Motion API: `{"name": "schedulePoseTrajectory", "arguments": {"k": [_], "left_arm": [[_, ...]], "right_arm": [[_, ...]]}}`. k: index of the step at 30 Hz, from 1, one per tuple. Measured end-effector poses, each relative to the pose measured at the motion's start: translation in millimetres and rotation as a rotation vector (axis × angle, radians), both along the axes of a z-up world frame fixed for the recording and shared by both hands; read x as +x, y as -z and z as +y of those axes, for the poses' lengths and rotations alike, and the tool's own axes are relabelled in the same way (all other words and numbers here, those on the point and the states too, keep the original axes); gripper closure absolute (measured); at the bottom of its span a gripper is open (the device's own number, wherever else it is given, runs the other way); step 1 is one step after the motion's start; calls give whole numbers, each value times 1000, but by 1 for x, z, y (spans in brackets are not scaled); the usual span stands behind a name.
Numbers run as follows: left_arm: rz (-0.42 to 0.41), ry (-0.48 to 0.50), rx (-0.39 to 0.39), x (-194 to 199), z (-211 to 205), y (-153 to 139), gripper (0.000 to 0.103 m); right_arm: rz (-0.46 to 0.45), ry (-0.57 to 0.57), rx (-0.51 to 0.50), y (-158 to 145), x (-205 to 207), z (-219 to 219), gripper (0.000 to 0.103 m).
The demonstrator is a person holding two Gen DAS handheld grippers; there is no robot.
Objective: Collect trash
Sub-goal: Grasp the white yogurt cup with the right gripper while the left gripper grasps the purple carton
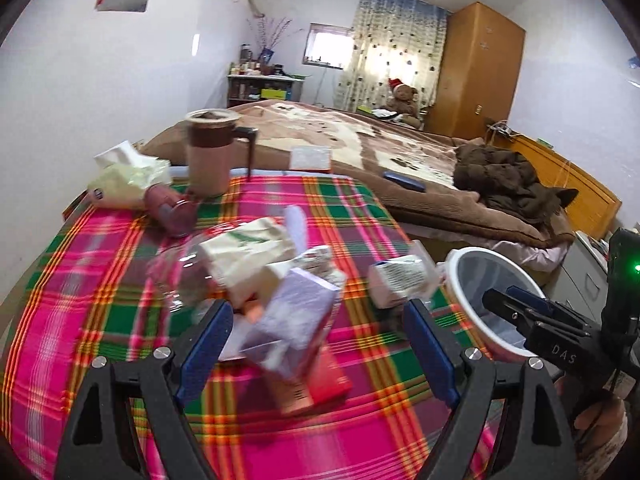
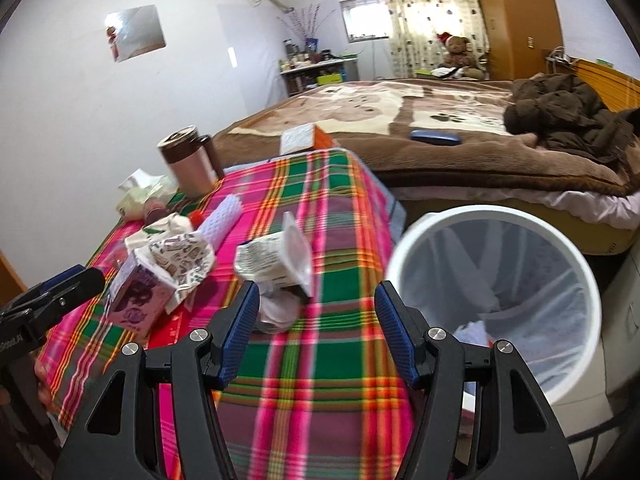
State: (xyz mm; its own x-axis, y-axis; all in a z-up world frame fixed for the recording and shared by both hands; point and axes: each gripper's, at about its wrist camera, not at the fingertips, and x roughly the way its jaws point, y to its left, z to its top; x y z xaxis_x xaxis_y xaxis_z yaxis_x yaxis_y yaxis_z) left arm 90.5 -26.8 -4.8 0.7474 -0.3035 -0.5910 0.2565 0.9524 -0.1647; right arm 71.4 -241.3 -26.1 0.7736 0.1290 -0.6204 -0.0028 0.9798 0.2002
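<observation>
A pile of trash lies on the plaid tablecloth (image 1: 120, 320): a purple box (image 1: 292, 316) (image 2: 138, 296), pale cartons (image 1: 244, 256), patterned paper (image 2: 184, 256) and a crumpled white packet (image 1: 400, 280) (image 2: 276, 264). A white bin (image 2: 416, 232) (image 1: 460, 256) with a clear liner stands at the table's right edge. My left gripper (image 1: 320, 340) is open just short of the purple box and does not touch it. My right gripper (image 2: 318, 320) is open too, empty, between the packet and the bin. Each gripper shows in the other's view: left (image 2: 80, 278), right (image 1: 504, 298).
A brown-lidded thermos mug (image 1: 208, 152), a tissue pack (image 1: 128, 172) and a pink bottle (image 1: 168, 208) stand at the table's far left. A bed (image 1: 360, 140) with a brown jacket (image 1: 500, 176) runs behind the table. A wooden wardrobe (image 1: 480, 68) stands at the back.
</observation>
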Motion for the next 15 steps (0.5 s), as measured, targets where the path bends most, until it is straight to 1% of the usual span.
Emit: {"name": "schedulePoseTrajectory", "arguments": {"k": [3,6,10,15], "left_arm": [[9,-30,-2,3,13,4,15],[16,-39,-4,5,22,10,15],[40,-21,6,10,22,17,15],[67,19,11,18,13,23,15]], "right_arm": [[11,-16,-2,3,6,9,42],[22,-35,-11,6,14,17,42],[39,-46,-30,10,27,20,42],[59,-64,-9,13,43,21,42]]}}
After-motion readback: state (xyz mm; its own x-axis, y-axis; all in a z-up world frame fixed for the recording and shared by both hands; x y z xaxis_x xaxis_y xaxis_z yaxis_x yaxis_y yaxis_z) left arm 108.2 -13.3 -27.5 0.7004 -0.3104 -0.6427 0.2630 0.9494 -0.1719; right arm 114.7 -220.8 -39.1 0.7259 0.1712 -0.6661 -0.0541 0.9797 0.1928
